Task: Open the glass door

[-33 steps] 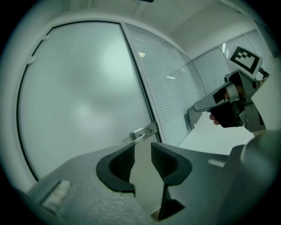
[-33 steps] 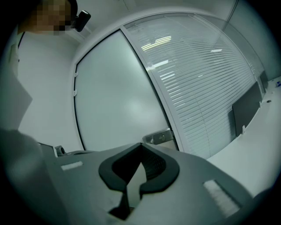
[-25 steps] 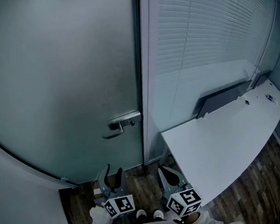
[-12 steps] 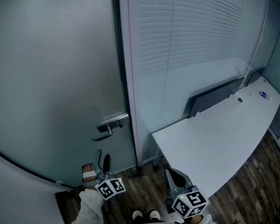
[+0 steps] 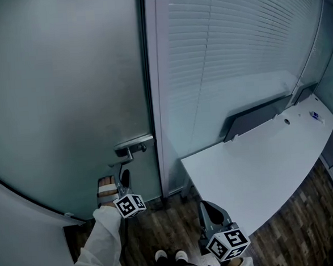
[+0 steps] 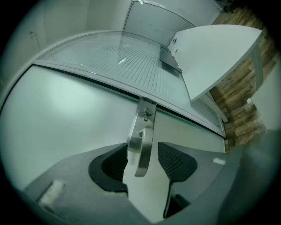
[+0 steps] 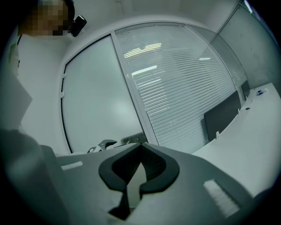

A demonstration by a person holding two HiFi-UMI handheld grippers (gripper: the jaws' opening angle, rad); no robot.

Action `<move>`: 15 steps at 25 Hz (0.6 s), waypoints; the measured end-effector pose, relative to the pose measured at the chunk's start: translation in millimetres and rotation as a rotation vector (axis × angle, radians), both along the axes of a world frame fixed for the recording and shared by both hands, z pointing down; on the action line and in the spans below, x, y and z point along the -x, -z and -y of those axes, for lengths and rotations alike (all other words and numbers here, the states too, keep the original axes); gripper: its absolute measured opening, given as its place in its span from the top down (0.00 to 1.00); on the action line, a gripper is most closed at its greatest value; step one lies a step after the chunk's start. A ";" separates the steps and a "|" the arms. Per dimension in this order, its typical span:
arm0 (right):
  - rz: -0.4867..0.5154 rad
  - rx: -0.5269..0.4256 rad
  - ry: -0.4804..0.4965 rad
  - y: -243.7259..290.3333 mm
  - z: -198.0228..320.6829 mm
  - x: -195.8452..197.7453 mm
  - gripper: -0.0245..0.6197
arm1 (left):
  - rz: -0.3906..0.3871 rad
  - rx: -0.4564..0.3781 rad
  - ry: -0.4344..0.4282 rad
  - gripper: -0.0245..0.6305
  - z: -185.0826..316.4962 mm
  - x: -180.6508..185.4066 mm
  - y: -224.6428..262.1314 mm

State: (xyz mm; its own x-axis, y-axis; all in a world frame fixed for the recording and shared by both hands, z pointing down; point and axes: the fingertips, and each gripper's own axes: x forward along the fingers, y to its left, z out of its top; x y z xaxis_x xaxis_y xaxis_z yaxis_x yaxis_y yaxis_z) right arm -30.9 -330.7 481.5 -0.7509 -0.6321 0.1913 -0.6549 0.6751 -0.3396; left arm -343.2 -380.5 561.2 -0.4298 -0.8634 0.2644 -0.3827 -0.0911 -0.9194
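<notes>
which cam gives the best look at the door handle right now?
Left gripper view: the door handle sits large at centre, between the open left tongs. Head view shows it small, above those tongs. Right gripper view catches only a distant sliver.

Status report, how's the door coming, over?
Left gripper open, handle between its jaws, not clamped. Right gripper shut, empty, held low. Door closed. Nothing in the way.
</notes>
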 end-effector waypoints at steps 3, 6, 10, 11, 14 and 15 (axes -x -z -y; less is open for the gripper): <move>-0.011 0.007 -0.002 -2.8 1.0 -1.2 0.96 | 0.007 0.020 0.013 0.62 11.1 12.0 -5.4; -0.022 0.014 -0.008 -6.8 2.5 -3.5 0.96 | 0.006 0.035 0.019 0.62 20.7 17.8 -10.1; -0.028 0.016 -0.018 -8.1 3.4 -5.4 0.96 | 0.008 0.051 0.024 0.62 27.8 22.8 -16.6; -0.028 0.015 -0.020 -7.9 3.6 -5.9 0.96 | 0.008 0.051 0.025 0.62 28.7 23.2 -16.7; -0.028 0.018 -0.026 -8.6 4.1 -6.8 0.96 | 0.005 0.053 0.022 0.62 31.0 23.7 -18.1; -0.028 0.020 -0.026 -9.1 4.0 -6.5 0.96 | 0.004 0.052 0.021 0.63 31.3 24.2 -18.4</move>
State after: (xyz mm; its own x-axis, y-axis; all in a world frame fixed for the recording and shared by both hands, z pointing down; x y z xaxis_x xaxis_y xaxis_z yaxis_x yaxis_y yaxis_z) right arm -24.4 -334.7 490.6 -0.7284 -0.6474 0.2245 -0.6816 0.6509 -0.3343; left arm -367.4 -411.8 579.6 -0.4492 -0.8390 0.3070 -0.3813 -0.1307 -0.9152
